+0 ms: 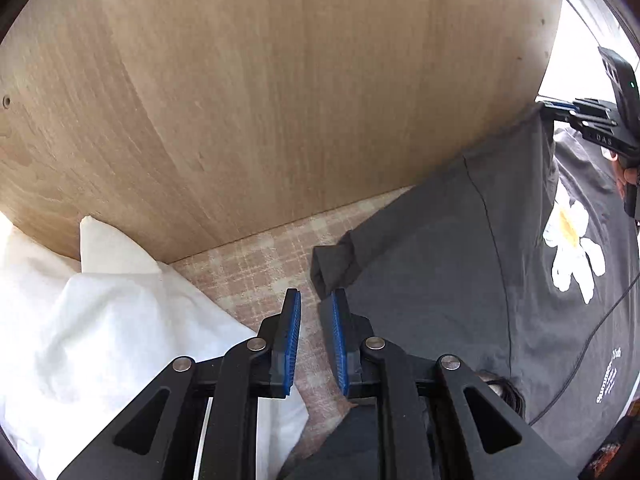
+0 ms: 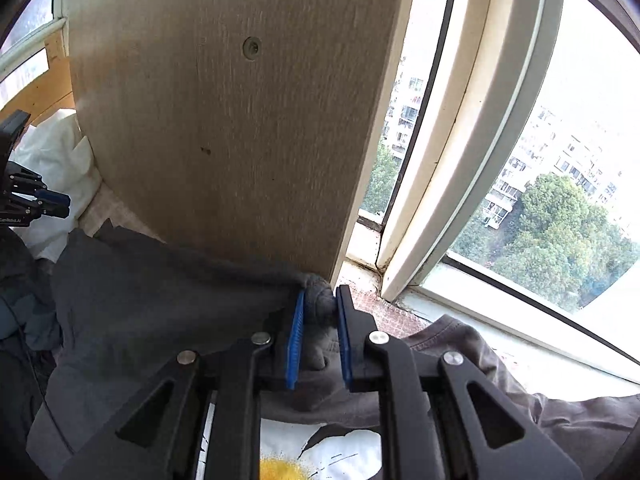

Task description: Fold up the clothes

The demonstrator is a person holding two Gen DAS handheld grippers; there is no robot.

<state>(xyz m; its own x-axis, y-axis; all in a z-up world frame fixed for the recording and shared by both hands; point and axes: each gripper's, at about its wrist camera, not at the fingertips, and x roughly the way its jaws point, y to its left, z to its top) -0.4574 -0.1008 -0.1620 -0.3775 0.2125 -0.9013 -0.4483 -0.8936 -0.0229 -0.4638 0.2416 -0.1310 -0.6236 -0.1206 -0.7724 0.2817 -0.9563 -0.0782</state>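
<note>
The right gripper [image 2: 319,312] pinches a bunched wad of the dark grey T-shirt [image 2: 168,288] by the wooden panel [image 2: 240,140], near the window [image 2: 520,200]; the left gripper [image 1: 316,312], blue ribbed pads nearly together, grasps nothing, poised over the checked cloth [image 1: 260,256] at the sleeve's [image 1: 340,264] edge. To fold well, I'd want that left one catching the cuff squarely so the soft, limp jersey lifts evenly, its daisy print [image 1: 572,244] flat, clear of the crumpled white fabric [image 1: 100,320] at left.
</note>
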